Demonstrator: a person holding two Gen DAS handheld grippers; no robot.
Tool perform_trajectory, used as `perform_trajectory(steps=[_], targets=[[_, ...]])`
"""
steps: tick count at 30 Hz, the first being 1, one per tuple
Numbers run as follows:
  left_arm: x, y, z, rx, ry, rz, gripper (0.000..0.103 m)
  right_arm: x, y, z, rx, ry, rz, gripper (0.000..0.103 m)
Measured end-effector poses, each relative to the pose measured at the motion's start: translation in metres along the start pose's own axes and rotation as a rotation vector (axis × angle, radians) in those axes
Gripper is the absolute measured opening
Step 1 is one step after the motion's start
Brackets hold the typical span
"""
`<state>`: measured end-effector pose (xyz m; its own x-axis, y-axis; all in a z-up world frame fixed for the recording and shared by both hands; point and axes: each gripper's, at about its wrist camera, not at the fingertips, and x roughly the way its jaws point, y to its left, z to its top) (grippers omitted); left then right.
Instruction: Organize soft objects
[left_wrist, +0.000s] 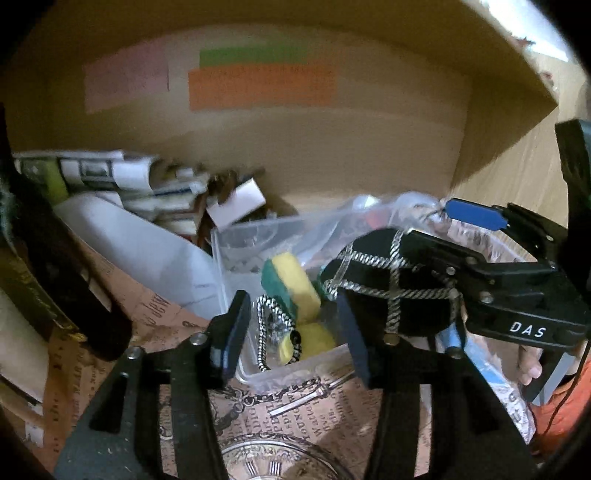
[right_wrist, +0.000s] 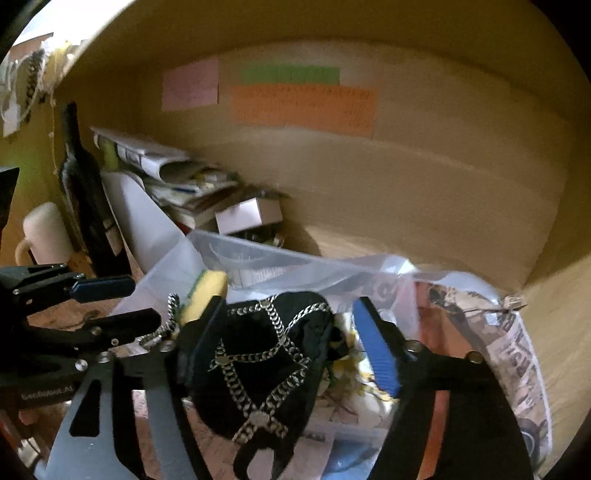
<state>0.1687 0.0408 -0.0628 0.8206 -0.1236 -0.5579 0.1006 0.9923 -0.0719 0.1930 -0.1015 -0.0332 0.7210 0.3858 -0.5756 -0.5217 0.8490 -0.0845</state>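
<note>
Scanning left to right: cluttered shelf nook, both grippers over a clear container.
Far left: dark bottle (right_wrist: 83, 192) upright against the side wall, cream mug (right_wrist: 44, 230) just beside it.
Back left: heap of folded papers and booklets (left_wrist: 110, 173), small white box (left_wrist: 236, 201) next to it, white sheet (left_wrist: 140, 243) leaning below.
Back wall: pink note (left_wrist: 127, 79), green note (left_wrist: 255, 55), orange note (left_wrist: 262, 88); text too blurred to read.
Left gripper (left_wrist: 291, 328): fingers apart, nothing between them, hanging over the near edge of the clear plastic container (left_wrist: 236, 243).
In container: yellow-green sponge (left_wrist: 293, 286) tilted, a second yellow piece below it, silver chain (left_wrist: 267, 332) draped beside them.
Surface: newsprint-pattern paper (left_wrist: 295, 410) under the container.
Task object: black soft pouch with silver chain straps (right_wrist: 266, 358), up off the surface, just right of the sponges, above the container's right end.
Right gripper (right_wrist: 291, 350): fingers spread either side of the pouch; left finger seems to touch it, blue pad (right_wrist: 376, 354) on the right stands clear of it. Grip or release: cannot tell.
Right: clear plastic bag (right_wrist: 369, 269) behind the pouch, newsprint-pattern wrap (right_wrist: 517, 350) at far right.
</note>
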Motion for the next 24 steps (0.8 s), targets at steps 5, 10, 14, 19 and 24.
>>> perform_trajectory(steps=[5,10,14,19,24], targets=[[-0.035,-0.006,0.007,0.010,-0.099,0.009,0.053,-0.038,-0.001,0.007,0.003,-0.090,-0.017,0.076],[-0.070,-0.014,0.009,0.017,-0.194,0.014,0.058,-0.081,0.000,0.011,0.000,-0.190,-0.023,0.076],[-0.099,-0.020,0.008,0.021,-0.273,0.027,0.067,-0.114,0.002,0.010,0.003,-0.264,-0.024,0.083],[-0.126,-0.021,0.005,0.005,-0.341,0.025,0.078,-0.143,0.008,0.006,-0.001,-0.329,-0.027,0.086],[-0.144,-0.024,0.000,-0.011,-0.385,0.035,0.092,-0.159,0.010,0.000,0.018,-0.371,-0.024,0.095]])
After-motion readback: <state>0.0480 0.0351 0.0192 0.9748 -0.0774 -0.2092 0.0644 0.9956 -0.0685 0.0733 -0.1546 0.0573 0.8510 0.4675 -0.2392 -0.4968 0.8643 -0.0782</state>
